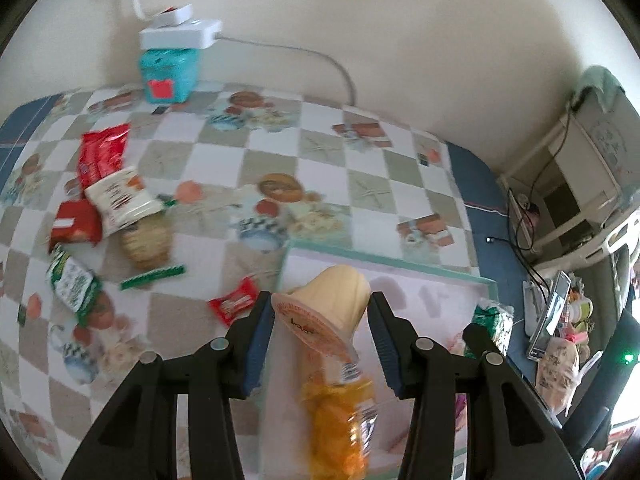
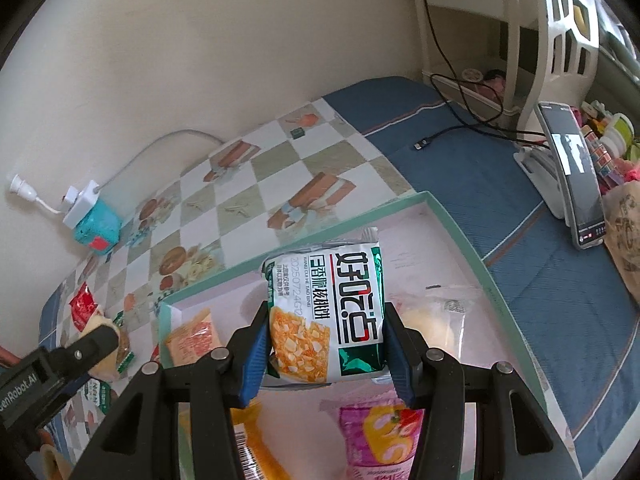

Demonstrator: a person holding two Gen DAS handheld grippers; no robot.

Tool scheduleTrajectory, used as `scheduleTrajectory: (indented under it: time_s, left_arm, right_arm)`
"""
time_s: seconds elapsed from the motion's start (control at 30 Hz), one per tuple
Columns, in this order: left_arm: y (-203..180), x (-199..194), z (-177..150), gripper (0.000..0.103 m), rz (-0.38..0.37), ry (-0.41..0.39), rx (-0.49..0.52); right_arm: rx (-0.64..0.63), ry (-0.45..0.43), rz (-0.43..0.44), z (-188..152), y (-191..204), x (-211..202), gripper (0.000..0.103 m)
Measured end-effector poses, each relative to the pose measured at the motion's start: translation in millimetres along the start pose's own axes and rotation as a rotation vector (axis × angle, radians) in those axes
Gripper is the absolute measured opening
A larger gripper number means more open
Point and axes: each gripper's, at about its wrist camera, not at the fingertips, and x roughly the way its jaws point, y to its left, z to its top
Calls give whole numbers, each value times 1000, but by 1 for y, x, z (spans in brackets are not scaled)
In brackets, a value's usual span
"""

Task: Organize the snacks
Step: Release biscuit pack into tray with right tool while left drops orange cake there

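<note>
The left tongs pinch a pale yellow jelly cup by its sides, the peel-off lid tilted toward the camera, held above the near-left corner of the tray. The right tongs pinch a green-and-white biscuit packet across its width, held over the middle of the same tray. The tray is a shallow box with a pink floor and a mint-green rim, resting on a surface covered by a checked, food-printed cloth. Inside the tray, below the right tongs, lie a pink snack bag, an orange-yellow packet at the left rim and a clear wrapper toward the right rim. Beyond the tray's left rim, loose on the cloth, lie a red bag, a white pouch, a round biscuit pack, a green stick and a small red sweet. A teal box stands against the wall, far behind the tray. A phone on a stand stands to the right of the tray
</note>
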Motion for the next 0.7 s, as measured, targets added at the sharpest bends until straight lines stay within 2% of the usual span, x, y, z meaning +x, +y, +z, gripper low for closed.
scheduleTrajectory:
  time_s: [0.4, 0.5, 0.7]
  left_arm:
    - [-41, 37, -6, 50, -56, 56, 71]
    - [-45, 42, -7, 50, -75, 64, 73]
    - [-45, 42, -7, 50, -65, 68, 75]
  right_arm:
    - [48, 40, -33, 4, -19, 17, 55]
    - [50, 42, -33, 5, -21, 18, 55]
    - [44, 50, -40, 5, -21, 19, 55]
